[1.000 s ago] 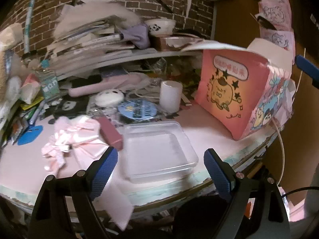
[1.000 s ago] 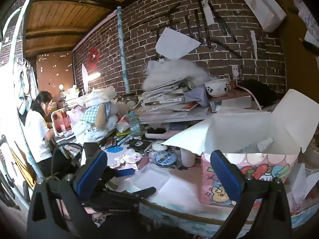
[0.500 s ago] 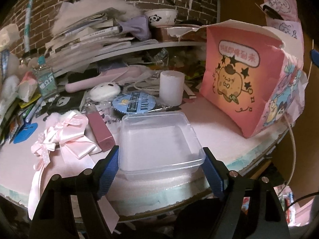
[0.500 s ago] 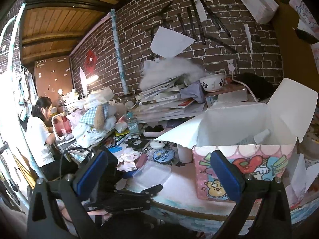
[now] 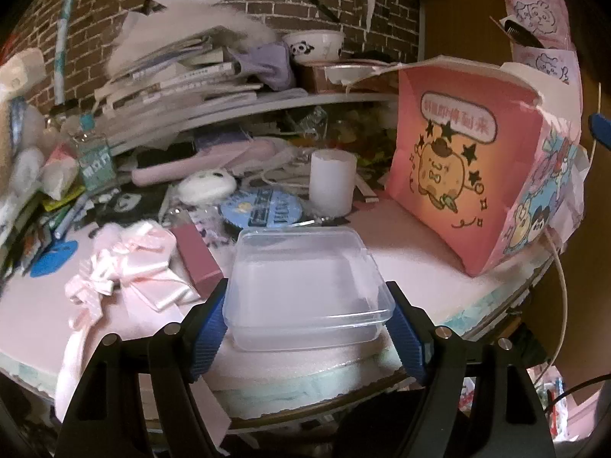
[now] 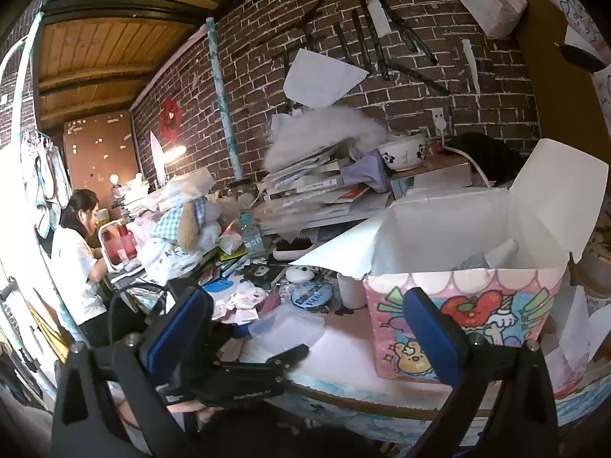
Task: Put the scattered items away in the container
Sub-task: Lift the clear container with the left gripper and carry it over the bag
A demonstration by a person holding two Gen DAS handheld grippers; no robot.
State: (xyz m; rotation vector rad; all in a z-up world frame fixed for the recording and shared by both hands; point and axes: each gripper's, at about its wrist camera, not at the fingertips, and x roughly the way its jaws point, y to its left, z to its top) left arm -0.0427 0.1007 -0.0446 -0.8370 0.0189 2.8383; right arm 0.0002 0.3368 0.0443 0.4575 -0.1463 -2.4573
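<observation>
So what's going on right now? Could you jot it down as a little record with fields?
Place: cluttered pink tabletop against a brick wall
Left tongs: blue pads either side of the clear plastic box, at its near end
Clear plastic box: lid on, looks empty, resting on the table
Right tongs: open, holding nothing, in front of the table
Container: pink cartoon carton, flaps open, upright at the right
Loose items: pink ribbon bow, white cylinder, round blue badge
</observation>
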